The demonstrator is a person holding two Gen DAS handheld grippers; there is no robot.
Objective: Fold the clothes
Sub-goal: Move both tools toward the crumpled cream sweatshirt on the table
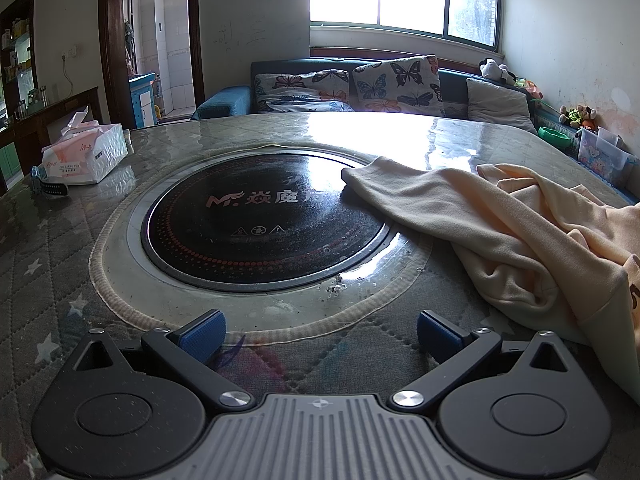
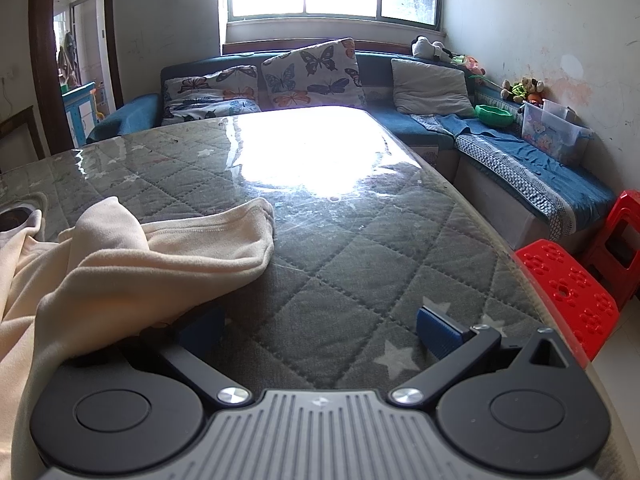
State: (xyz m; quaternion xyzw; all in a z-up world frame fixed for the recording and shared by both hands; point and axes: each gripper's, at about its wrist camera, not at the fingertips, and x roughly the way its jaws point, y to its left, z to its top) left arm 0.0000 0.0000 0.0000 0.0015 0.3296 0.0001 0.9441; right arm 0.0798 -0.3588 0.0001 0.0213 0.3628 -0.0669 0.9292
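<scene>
A cream sweatshirt (image 1: 532,224) lies crumpled on the table, at the right of the left wrist view, one sleeve reaching over the black round cooktop (image 1: 264,220). In the right wrist view the same sweatshirt (image 2: 120,264) fills the left side, its other sleeve pointing right. My left gripper (image 1: 320,334) is open above the quilted table cover, just left of the garment and not touching it. My right gripper (image 2: 318,332) is open too. Its left finger sits in the shadow under the cloth's edge, and its right finger (image 2: 436,336) is over bare table.
A tissue box (image 1: 86,152) and a dark strap (image 1: 50,188) lie at the table's far left. A blue sofa with butterfly cushions (image 2: 312,74) runs behind the table. Red plastic stools (image 2: 568,288) stand beside the table's right edge (image 2: 516,264).
</scene>
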